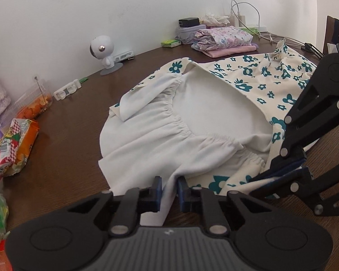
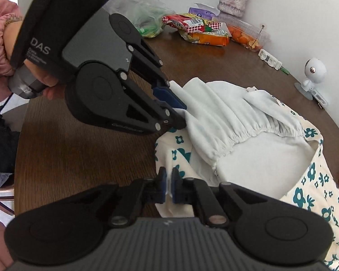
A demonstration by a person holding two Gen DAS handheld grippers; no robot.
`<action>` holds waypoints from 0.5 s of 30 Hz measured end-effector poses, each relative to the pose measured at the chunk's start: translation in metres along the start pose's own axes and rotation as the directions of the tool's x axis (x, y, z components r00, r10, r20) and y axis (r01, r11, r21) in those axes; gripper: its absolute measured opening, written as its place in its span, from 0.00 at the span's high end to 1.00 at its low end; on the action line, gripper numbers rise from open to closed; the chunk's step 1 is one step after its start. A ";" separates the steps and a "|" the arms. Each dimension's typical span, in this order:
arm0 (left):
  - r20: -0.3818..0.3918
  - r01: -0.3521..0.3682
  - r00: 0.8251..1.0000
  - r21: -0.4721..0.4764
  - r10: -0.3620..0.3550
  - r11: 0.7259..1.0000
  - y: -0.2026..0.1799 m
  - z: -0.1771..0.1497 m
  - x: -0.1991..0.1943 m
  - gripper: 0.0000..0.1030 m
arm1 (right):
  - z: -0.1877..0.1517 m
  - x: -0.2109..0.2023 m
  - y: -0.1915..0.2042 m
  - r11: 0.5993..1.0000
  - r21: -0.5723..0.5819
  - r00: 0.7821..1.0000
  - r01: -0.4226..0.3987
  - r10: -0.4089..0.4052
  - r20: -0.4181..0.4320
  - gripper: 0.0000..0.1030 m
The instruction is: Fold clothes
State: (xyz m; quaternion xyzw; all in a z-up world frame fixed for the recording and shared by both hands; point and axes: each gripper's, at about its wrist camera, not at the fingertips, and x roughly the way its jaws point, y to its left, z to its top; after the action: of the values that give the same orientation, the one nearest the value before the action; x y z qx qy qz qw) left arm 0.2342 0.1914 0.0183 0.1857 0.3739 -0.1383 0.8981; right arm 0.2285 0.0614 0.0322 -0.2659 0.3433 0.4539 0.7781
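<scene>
A cream dress [image 1: 259, 83] printed with teal flowers lies on the brown table [image 1: 74, 135], turned back so its white lining [image 1: 203, 113] and gathered seam show. My left gripper [image 1: 170, 187] is shut on a near fold of the white lining. In the right wrist view the left gripper [image 2: 180, 110] pinches that same white lining [image 2: 248, 158] from the upper left. My right gripper [image 2: 169, 184] is shut on the dress's near edge, with a strip of cloth between its blue pads. In the left wrist view the right gripper [image 1: 257, 177] bites the floral hem at the right.
A folded pile of clothes [image 1: 223, 38] sits at the back by chargers and cables [image 1: 244, 15]. A white robot-shaped camera [image 1: 101, 52] stands near the wall. Snack packets [image 1: 13, 144] and a plastic box of orange pieces [image 1: 34, 103] lie left. A pink sleeve [image 2: 2, 45] holds the left gripper.
</scene>
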 end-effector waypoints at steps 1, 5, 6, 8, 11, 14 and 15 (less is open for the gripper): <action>0.009 -0.002 1.000 -0.007 0.003 1.000 0.003 0.002 -0.002 0.87 | -0.001 -0.007 0.000 1.000 0.011 1.000 -0.024 0.024 0.012 0.97; 0.021 -0.028 0.999 -0.034 0.028 0.999 0.012 0.011 -0.006 0.82 | -0.015 -0.047 -0.002 0.985 0.058 0.984 -0.161 0.156 0.089 0.97; 0.007 -0.027 1.000 -0.047 0.027 0.999 0.014 0.012 -0.005 0.74 | -0.020 -0.055 -0.001 0.976 0.050 0.974 -0.212 0.206 0.094 0.95; -0.015 -0.041 0.999 -0.053 0.040 0.998 0.016 0.009 -0.004 0.62 | -0.030 -0.058 0.002 0.969 0.077 0.971 -0.234 0.231 0.055 0.86; -0.002 -0.068 0.998 -0.084 0.068 0.994 0.022 0.002 -0.011 0.55 | -0.041 -0.072 -0.002 0.954 0.148 0.963 -0.260 0.246 0.108 0.60; 0.027 -0.072 0.997 -0.140 0.076 0.988 0.030 -0.002 -0.026 0.46 | -0.036 -0.081 -0.006 0.958 0.172 0.962 -0.230 0.197 0.187 0.51; 0.022 -0.088 0.995 -0.145 0.093 0.985 0.031 -0.002 -0.028 0.46 | -0.032 -0.077 -0.006 0.961 0.171 0.964 -0.218 0.185 0.191 0.50</action>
State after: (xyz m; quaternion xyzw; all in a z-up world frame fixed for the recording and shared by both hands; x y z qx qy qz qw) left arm 0.2259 0.2234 0.0443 0.1353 0.3612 -0.0727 0.9197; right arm 0.1973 -0.0048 0.0732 -0.1133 0.3418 0.5175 0.7762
